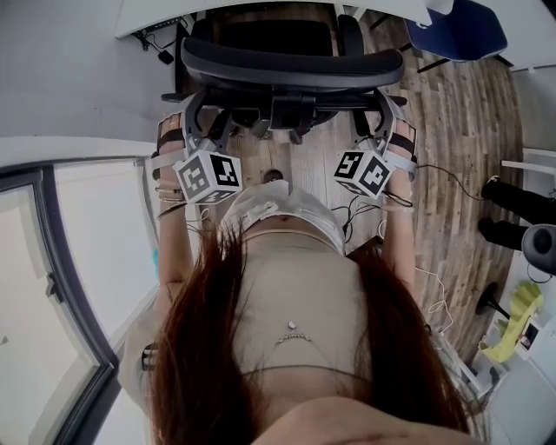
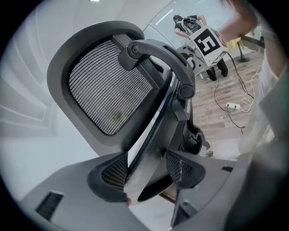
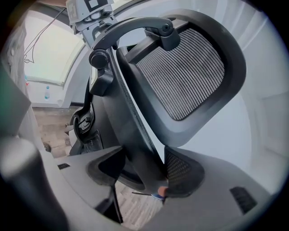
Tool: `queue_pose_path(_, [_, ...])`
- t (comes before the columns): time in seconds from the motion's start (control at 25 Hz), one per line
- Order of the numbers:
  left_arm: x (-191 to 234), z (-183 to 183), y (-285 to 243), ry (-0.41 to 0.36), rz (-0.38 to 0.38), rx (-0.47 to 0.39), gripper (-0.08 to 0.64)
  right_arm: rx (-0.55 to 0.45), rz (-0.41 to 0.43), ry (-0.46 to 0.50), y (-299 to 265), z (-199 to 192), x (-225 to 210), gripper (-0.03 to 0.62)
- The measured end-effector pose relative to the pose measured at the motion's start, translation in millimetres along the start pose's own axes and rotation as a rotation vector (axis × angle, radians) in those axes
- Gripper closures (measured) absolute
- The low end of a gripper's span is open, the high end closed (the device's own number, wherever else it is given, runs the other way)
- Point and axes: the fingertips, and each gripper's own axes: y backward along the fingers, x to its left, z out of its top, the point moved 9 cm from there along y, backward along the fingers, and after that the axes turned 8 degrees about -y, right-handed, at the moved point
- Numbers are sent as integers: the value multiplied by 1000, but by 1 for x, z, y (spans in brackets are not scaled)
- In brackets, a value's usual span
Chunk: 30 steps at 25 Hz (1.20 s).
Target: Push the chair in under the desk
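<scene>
Jaws of left gripper (image 2: 145, 171) and right gripper (image 3: 142, 169) clamp the chair (image 1: 291, 65) backrest (opposite edges), apparently firmly.

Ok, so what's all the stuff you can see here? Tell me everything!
chair: one, black, mesh back, in front of the person
desk: one, white, beyond the chair
blue chair: one, blue, top right
floor: one, brown wood
cables: several, white and black, on the floor
power strip: one, white, on the floor
other person: one, dark clothes, at right
left gripper: one, grey, clamped on the chair back's left edge
right gripper: one, grey, clamped on its right edge
</scene>
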Motion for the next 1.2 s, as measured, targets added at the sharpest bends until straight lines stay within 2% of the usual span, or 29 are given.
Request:
queue_pose_path(0.4, [8,4,-12,-5,-15,0,295,31,-30,-7,-14,1,-5,319])
queue_pose_path(1.2, [30,12,-55,-11,6,-2,295,63,-24,-28,-65,5,-27,319])
